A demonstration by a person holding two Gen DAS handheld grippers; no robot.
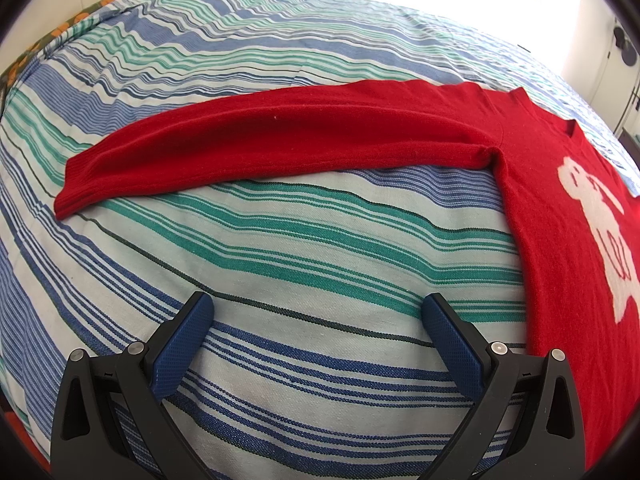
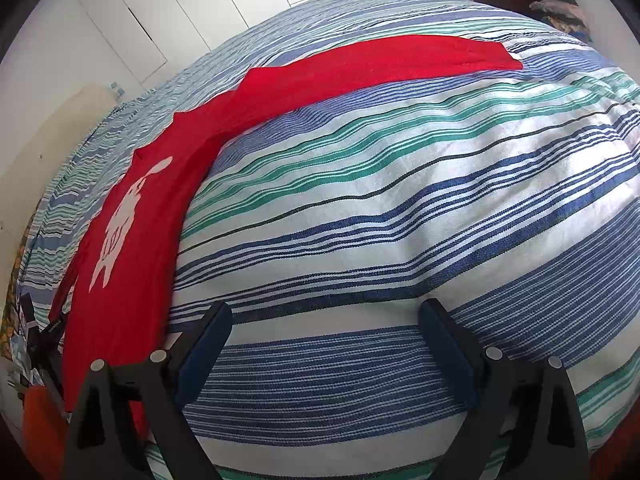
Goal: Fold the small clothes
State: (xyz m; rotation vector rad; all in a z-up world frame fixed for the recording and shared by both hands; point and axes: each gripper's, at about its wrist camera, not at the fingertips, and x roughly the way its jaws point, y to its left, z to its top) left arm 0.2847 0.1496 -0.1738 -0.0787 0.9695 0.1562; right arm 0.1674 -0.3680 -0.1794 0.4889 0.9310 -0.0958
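While the red sweater [image 1: 552, 200] lies flat on the striped bedspread [image 1: 280, 248], the left gripper [image 1: 316, 312] hangs over bare cloth with its jaws spread wide, holding nothing; one sleeve [image 1: 260, 140] stretches toward nine o'clock. The right gripper [image 2: 326, 316] is likewise parted and empty, the sweater at its ten o'clock.

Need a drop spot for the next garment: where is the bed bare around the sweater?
Bare striped bedspread lies below the left sleeve, bordered by the sweater body and the open left tongs. A second bare patch lies below the right sleeve, ahead of the open right tongs. The sweater covers the middle.
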